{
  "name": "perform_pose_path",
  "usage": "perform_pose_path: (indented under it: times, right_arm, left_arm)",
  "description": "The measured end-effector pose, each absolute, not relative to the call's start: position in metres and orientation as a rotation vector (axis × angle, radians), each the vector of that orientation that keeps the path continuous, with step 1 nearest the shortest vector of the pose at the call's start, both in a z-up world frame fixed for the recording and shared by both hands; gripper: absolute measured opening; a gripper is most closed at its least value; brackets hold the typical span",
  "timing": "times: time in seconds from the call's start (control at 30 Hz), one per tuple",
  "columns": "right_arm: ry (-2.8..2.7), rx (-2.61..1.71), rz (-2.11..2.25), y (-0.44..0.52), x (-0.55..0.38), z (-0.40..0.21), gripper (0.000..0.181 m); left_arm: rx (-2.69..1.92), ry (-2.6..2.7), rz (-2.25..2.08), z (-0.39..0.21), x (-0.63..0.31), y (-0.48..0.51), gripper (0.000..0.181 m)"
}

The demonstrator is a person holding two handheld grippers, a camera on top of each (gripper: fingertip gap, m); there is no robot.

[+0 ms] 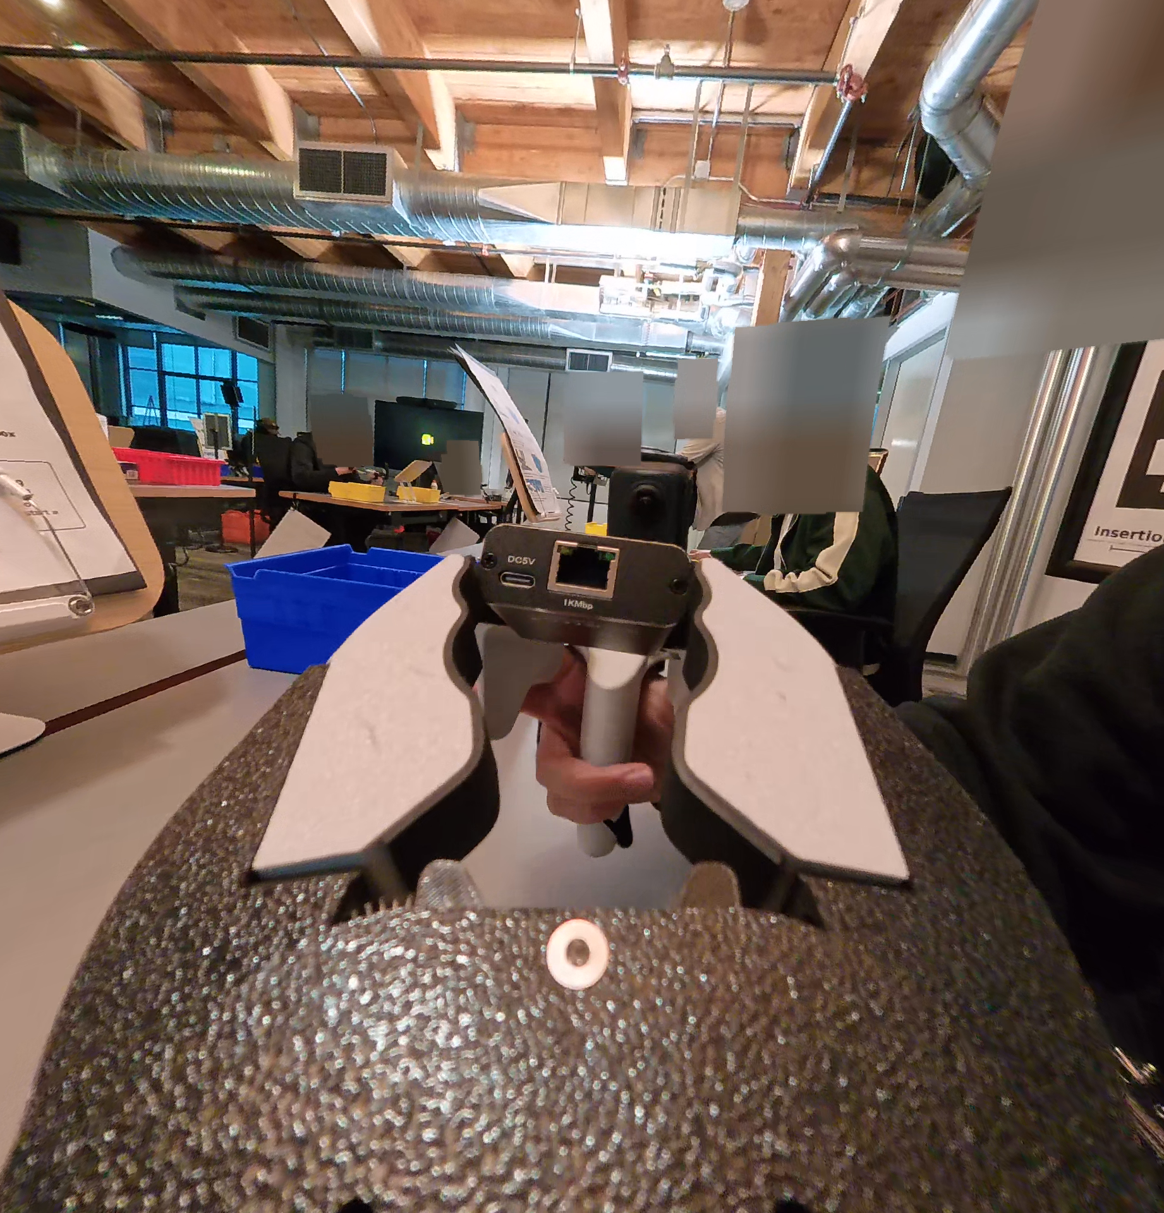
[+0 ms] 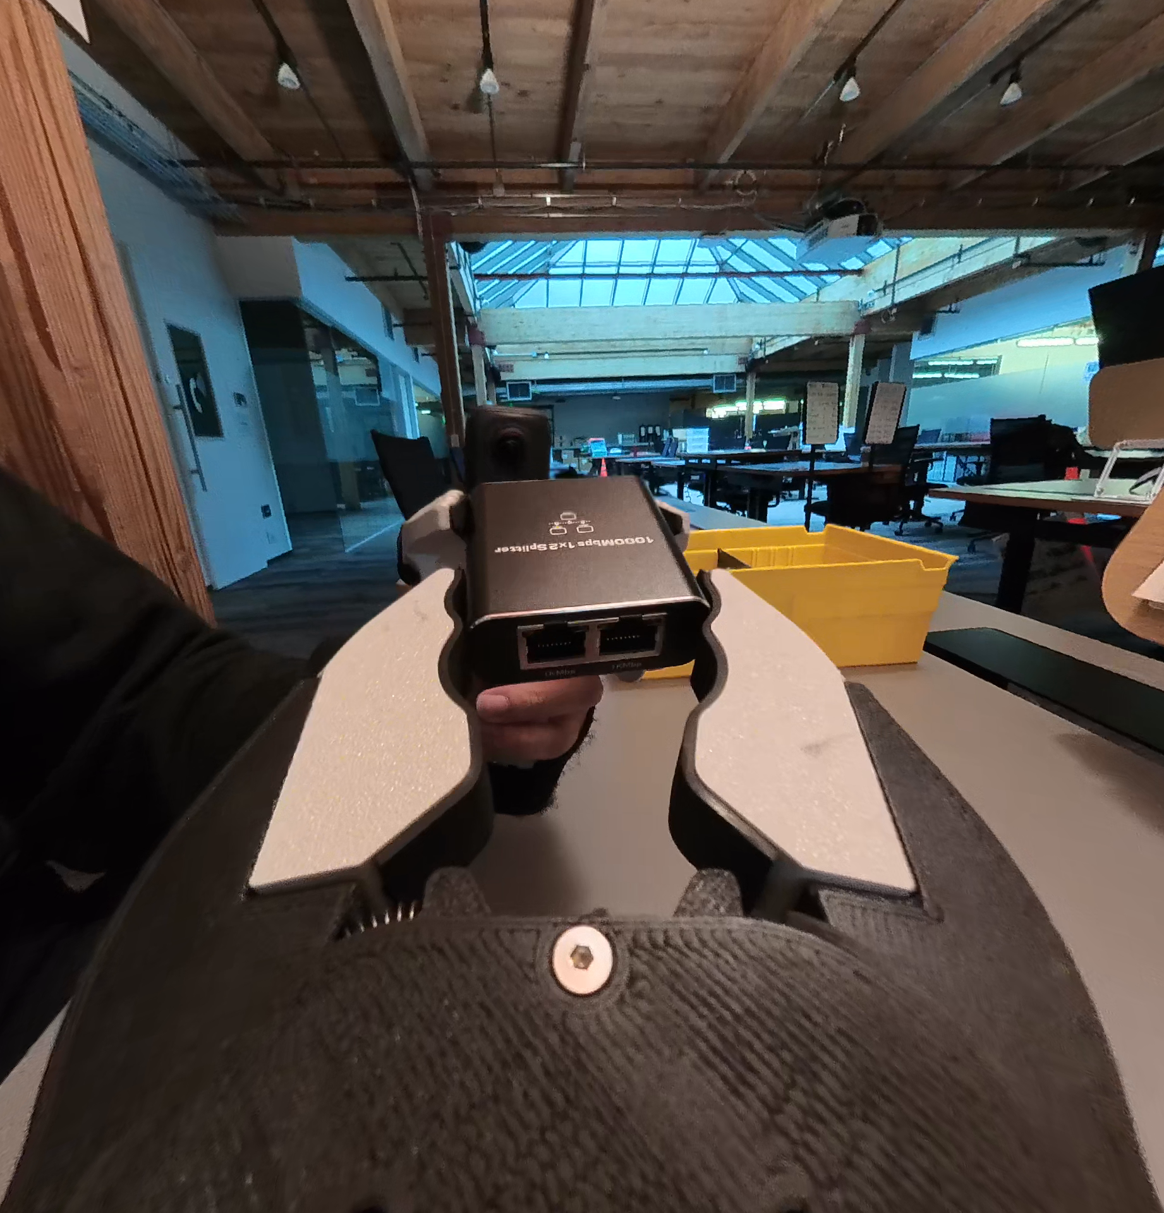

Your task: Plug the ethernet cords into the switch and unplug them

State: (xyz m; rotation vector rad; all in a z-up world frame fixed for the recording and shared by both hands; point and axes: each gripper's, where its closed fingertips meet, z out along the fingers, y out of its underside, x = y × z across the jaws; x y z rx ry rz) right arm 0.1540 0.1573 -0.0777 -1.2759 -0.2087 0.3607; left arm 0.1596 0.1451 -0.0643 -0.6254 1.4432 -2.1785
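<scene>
A small black switch [image 1: 632, 620] is held in the air between both grippers, which face each other. My left gripper [image 1: 582, 581] is shut on the end that has one ethernet port and a small power socket. My right gripper [image 2: 582, 630] is shut on the opposite end [image 2: 566, 558], whose two ethernet ports face its camera and stand empty. In the left wrist view a hand [image 1: 592, 755] grips the right gripper's handle below the switch. No ethernet cord shows in either view.
A grey table [image 1: 106, 755] lies below. A blue bin [image 1: 317, 610] stands on it behind the left gripper's left finger, and a yellow bin [image 2: 829, 591] stands behind the right gripper. A sign stand [image 1: 34, 525] is at the left. A dark sleeve [image 1: 1058, 787] is at the right.
</scene>
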Motion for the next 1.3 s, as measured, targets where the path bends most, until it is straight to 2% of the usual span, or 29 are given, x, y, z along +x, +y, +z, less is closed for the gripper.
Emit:
perform_pose_path:
  times: [0.23, 0.37, 0.47, 0.6, 0.73, 0.8, 1.03, 1.3]
  right_arm:
    - [-0.152, -1.343, 0.296, 0.161, 0.168, -0.079, 0.066]
    - [-0.121, -1.382, 0.195, 0.157, 0.186, -0.084, 0.066]
    - [-0.146, -1.421, 0.107, 0.157, 0.19, -0.091, 0.066]
    - [-0.236, -1.478, -0.027, 0.162, 0.185, -0.102, 0.066]
    - [-0.309, -1.47, -0.098, 0.162, 0.182, -0.105, 0.066]
    - [-0.343, -1.462, -0.141, 0.162, 0.181, -0.107, 0.066]
    - [-0.409, -1.377, -0.222, 0.155, 0.181, -0.099, 0.066]
    - [-0.446, -1.369, -0.236, 0.15, 0.177, -0.099, 0.066]
  left_arm:
    - [-0.785, 1.452, -2.16, -0.071, 0.168, 0.158, 0.059]
    - [-0.92, 1.509, -2.126, -0.083, 0.175, 0.165, 0.071]
    - [-0.996, 1.551, -2.199, -0.089, 0.176, 0.159, 0.073]
    - [-1.157, 1.579, -2.308, -0.098, 0.177, 0.159, 0.05]
    - [-1.298, 1.649, -2.507, -0.105, 0.171, 0.153, 0.044]
    - [-1.321, 1.654, -2.602, -0.103, 0.167, 0.149, 0.032]
    - [-1.455, 1.617, -2.78, -0.104, 0.166, 0.144, 0.026]
    - [-1.495, 1.669, -2.777, -0.106, 0.164, 0.139, 0.025]
